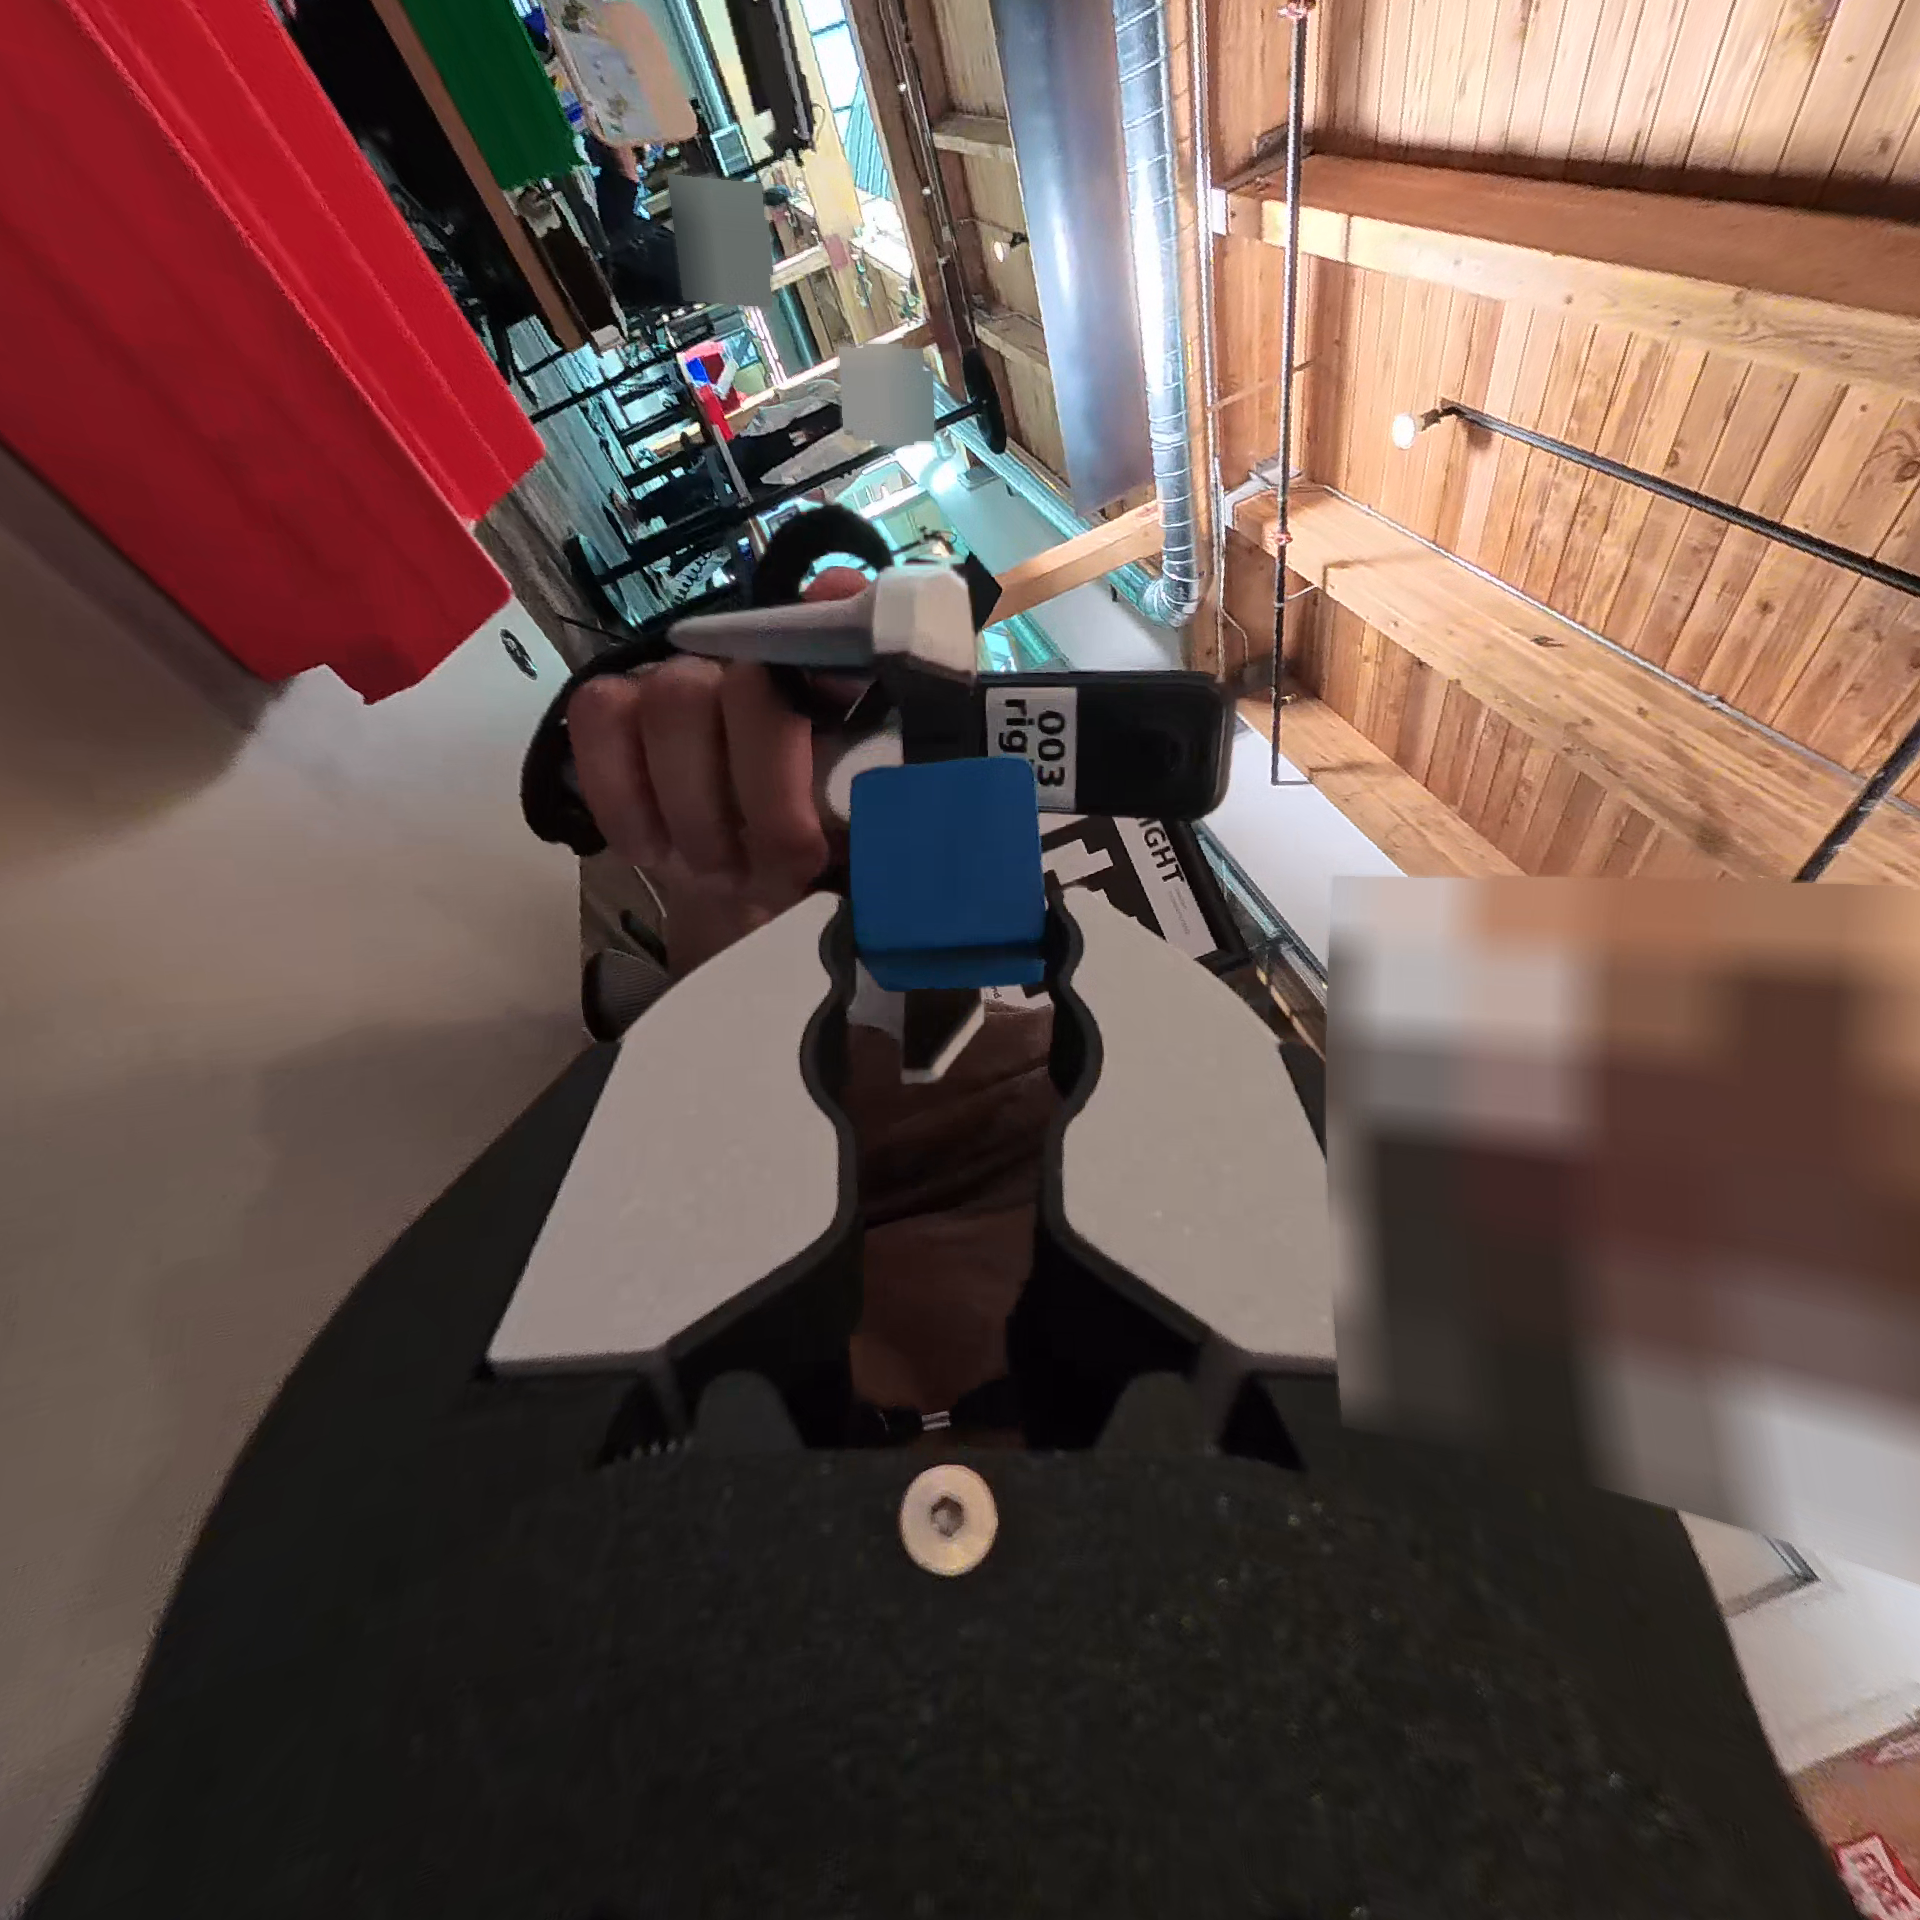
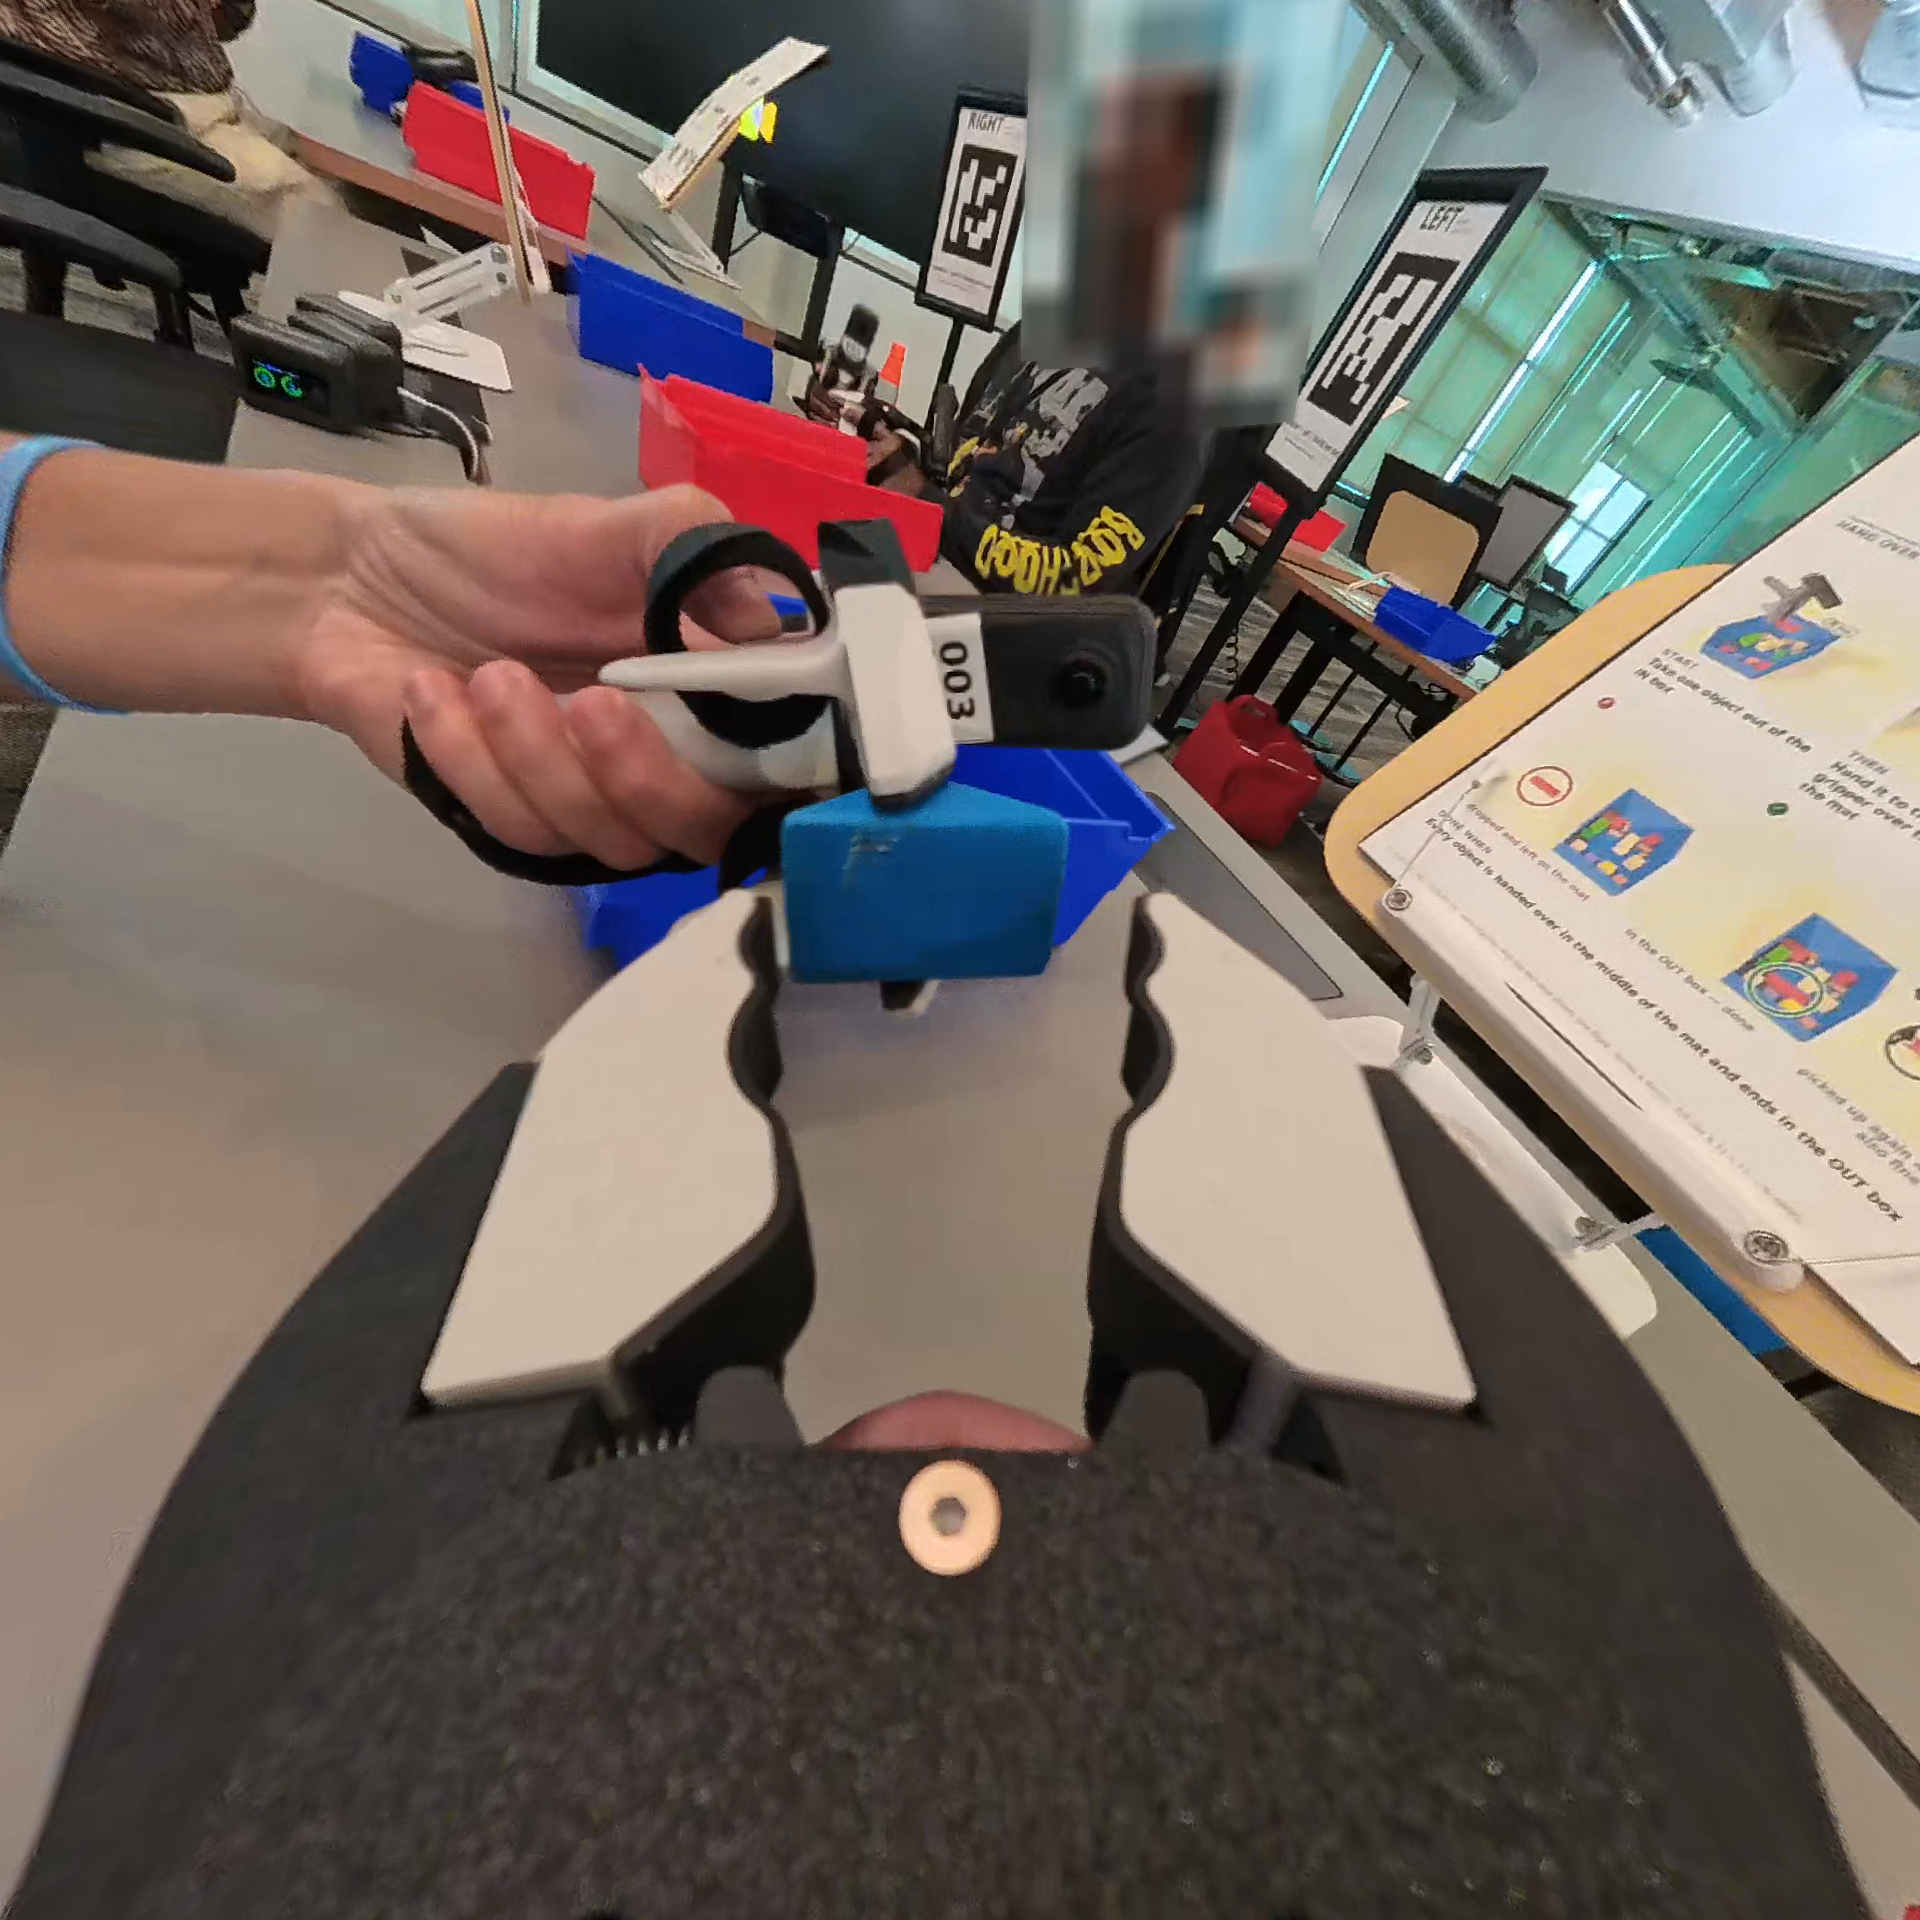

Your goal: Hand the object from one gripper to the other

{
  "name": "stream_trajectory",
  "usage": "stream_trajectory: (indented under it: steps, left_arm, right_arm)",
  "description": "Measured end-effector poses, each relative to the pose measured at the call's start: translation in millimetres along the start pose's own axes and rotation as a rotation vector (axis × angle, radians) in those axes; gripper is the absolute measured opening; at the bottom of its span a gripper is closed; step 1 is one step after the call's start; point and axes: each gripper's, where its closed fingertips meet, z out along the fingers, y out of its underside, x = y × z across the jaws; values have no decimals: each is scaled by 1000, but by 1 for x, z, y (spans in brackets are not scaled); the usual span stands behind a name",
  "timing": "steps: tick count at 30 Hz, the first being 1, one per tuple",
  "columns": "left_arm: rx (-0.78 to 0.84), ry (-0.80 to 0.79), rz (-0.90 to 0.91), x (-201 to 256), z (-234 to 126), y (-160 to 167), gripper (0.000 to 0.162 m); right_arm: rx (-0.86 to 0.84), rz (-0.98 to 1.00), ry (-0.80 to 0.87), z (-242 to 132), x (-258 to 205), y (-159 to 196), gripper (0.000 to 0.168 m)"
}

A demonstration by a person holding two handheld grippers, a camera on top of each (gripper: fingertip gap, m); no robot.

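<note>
A blue block [image 1: 943,852] sits between the fingertips of my left gripper [image 1: 948,935], which is shut on its near end and holds it in the air. In the right wrist view the same block [image 2: 925,883] lies between the tips of my right gripper [image 2: 951,914], whose jaws are open wide. The left fingertip [image 2: 753,935] is at the block's side; the right one [image 2: 1148,935] stands apart from it. Behind the block each view shows the other gripper in a hand: the right one [image 1: 1039,727] and the left one [image 2: 914,686].
A grey table [image 2: 260,1039] lies below, with red bins [image 2: 769,457] and blue bins [image 2: 1091,810] along it. An instruction board [image 2: 1662,935] stands at the right. A person in a dark top [image 2: 1060,488] sits behind. A red bin [image 1: 208,312] is close by in the left wrist view.
</note>
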Motion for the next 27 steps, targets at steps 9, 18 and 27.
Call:
stream_trajectory:
  steps: [9,18,27]
  left_arm:
    - [-3,29,-42,-16,1,7,35]
    - [13,-27,-39,-21,-1,12,35]
    - [34,-70,30,-7,-7,15,42]
  right_arm:
    - [-28,22,-40,-7,-10,16,44]
    - [-59,40,-46,-7,-15,21,44]
    - [-4,117,90,-56,38,-3,44]
